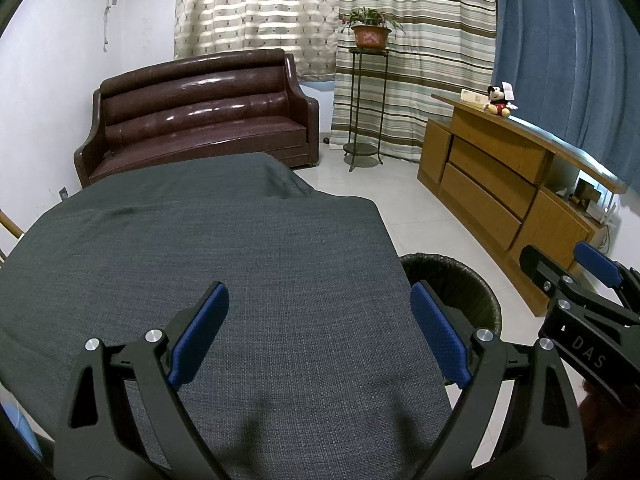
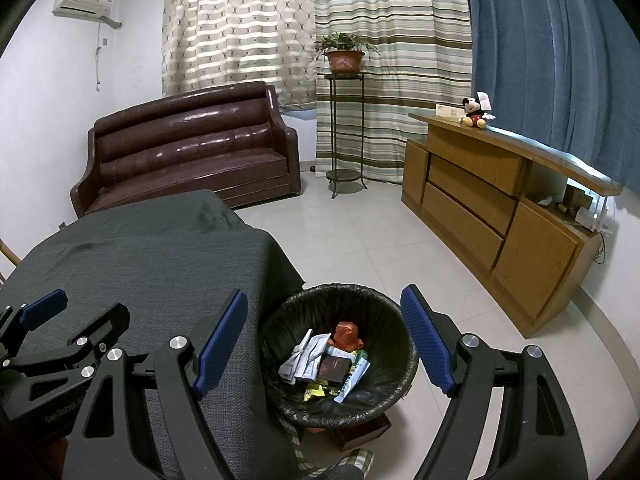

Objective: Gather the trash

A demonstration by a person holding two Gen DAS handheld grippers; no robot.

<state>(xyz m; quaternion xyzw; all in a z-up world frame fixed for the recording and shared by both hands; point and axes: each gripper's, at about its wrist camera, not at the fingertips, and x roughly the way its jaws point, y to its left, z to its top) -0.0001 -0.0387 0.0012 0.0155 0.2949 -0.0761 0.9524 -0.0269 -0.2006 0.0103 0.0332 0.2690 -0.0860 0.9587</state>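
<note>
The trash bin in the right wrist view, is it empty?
No, the trash bin, lined with a black bag, already holds papers, wrappers, a dark box and a crumpled red piece.

Dim, bluish indoor light, glare streaks on the sofa (image 1: 200,120), sharp focus, dark fisheye-bent corners.
</note>
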